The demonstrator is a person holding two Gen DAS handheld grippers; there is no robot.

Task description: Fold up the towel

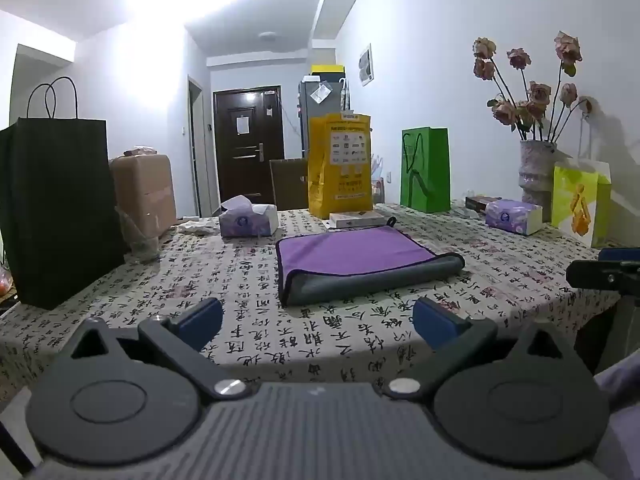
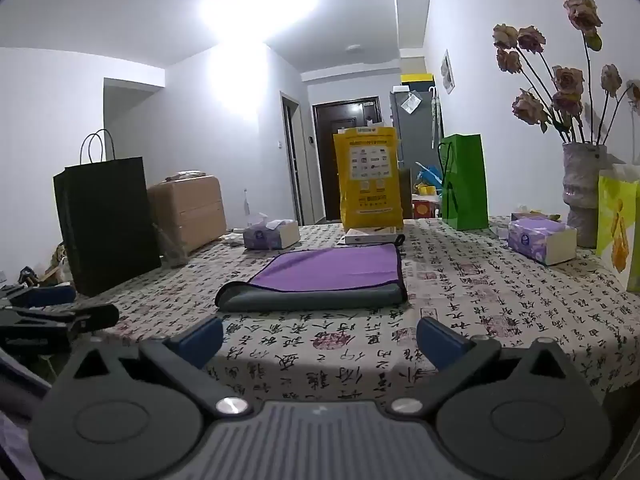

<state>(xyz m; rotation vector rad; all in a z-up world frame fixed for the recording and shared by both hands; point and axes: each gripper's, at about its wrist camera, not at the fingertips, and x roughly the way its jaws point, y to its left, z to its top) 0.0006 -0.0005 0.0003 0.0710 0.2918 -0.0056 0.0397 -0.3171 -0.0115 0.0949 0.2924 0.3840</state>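
A table (image 1: pixel 208 280) covered by a cloth printed with black calligraphy fills the middle of both views. At its left edge stands a tall black paper bag (image 1: pixel 60 208) with looped handles, upright. Toward the far edge stand a yellow bag (image 1: pixel 340 164) and, to its right, a green gift bag (image 1: pixel 425 169), both upright and apart from each other. At the right rear, a vase of dried roses (image 1: pixel 534 172) stands just behind a yellow-green bag (image 1: pixel 580 204). The towel (image 1: pixel 360 260) lies near the centre of the table, folded flat, purple face up with a grey underside showing along the near fold and a dark trim at the edges; nothing rests on it. A flat white box (image 1: pixel 356 219) lies just beyond the towel, in front of the yellow bag. 2 purple tissue packs are present: 1 tissue pack at the left rear (image 1: pixel 248 218) and 1 tissue pack at the right (image 1: pixel 514 216). The left gripper (image 1: pixel 318 322) sits low at the near table edge, jaws spread wide, blue pads (image 1: pixel 200 320) holding nothing, short of the towel. The right gripper (image 2: pixel 320 338) is likewise at the near edge, jaws spread wide and holding nothing, clear of the towel's near fold.
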